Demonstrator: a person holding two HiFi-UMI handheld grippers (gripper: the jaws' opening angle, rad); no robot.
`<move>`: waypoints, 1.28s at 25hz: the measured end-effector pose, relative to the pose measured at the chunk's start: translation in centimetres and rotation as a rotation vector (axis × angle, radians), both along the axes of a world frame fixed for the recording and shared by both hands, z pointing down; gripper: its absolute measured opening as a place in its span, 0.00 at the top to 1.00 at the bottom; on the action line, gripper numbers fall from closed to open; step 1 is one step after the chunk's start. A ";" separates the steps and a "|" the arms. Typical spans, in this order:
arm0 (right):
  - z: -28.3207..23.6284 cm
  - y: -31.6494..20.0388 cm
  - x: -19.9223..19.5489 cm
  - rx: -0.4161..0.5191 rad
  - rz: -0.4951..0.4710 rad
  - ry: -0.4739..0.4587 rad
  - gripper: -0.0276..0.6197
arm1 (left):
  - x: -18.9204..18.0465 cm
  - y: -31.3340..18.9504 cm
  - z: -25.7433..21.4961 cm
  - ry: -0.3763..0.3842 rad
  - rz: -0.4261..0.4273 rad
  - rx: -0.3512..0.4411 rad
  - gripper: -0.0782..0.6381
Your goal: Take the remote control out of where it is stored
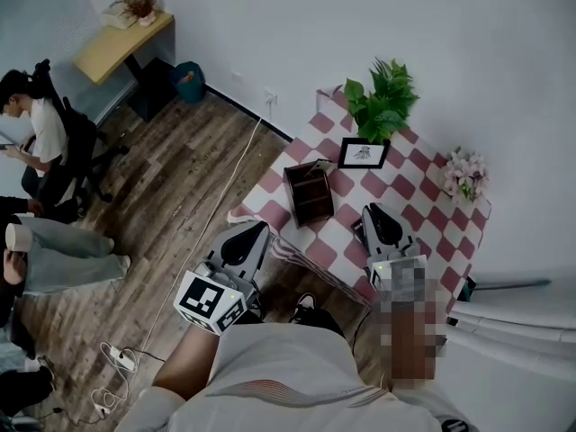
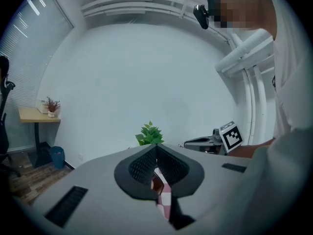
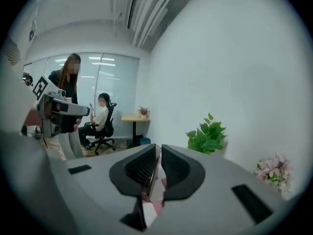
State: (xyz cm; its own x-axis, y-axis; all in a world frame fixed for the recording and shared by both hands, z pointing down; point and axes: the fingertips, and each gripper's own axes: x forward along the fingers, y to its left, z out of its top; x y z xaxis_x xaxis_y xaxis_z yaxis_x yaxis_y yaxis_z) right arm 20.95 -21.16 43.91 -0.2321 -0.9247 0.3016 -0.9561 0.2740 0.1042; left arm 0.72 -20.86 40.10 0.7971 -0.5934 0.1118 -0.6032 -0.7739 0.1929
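Note:
A dark brown open-topped storage box (image 1: 309, 192) stands on the pink-and-white checked table (image 1: 423, 201). A small dark slim thing (image 1: 358, 232), possibly the remote control, lies on the cloth just left of my right gripper (image 1: 372, 209). That gripper hovers above the table's near side, its jaws drawn together to a thin slit with nothing between them (image 3: 159, 148). My left gripper (image 1: 255, 233) hangs over the table's left corner near the floor edge, pads touching and empty (image 2: 156, 148). Each gripper shows in the other's view, the right gripper (image 2: 210, 142) and the left gripper (image 3: 61, 109).
On the table's far side stand a potted green plant (image 1: 382, 102), a black picture frame (image 1: 364, 154) and pink flowers (image 1: 465, 174). A white wall runs behind. Seated people (image 1: 40, 138), a side desk (image 1: 121, 43) and floor cables (image 1: 117, 358) are to the left.

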 end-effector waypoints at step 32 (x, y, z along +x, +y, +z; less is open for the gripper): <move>-0.2 -2.2 -3.4 0.024 0.088 -0.096 0.93 | -2.6 -0.4 0.1 -0.004 -0.021 0.020 0.88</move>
